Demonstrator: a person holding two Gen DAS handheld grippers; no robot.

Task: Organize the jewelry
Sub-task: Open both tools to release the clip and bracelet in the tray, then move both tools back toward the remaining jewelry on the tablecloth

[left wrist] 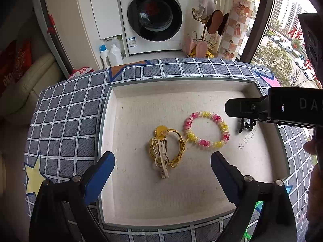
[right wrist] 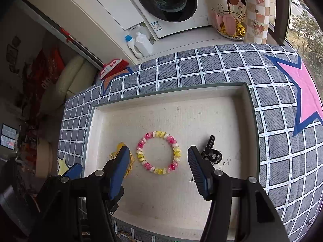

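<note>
Right now a shallow white tray (left wrist: 129, 201) sits on a table (left wrist: 66, 121) covered with a gray checked cloth that has stars on it. Three hair things lie in the tray, in a row, closer to its far edge than its near edge. On the left is a yellow hair tie (left wrist: 177, 141) with a round yellow charm, and a cream bunny clip (left wrist: 161, 157) lies on top of it. In the middle is a pink and yellow coil hair tie (right wrist: 158, 153), a round ring that lies flat and just touches the yellow one. Toward the right edge of the tray is a small black claw clip (right wrist: 212, 153), a little apart from the coil tie. The left gripper (left wrist: 163, 168) hangs over the bunny clip with its blue pads spread wide, and it holds nothing. The right gripper (right wrist: 158, 165) hangs over the coil tie with its pads partly apart on both sides of the ring, not touching it, so it holds nothing too. Past the far edge of the table stand a washing machine (left wrist: 154, 16) and some white bottles (left wrist: 113, 54) on the floor.
</note>
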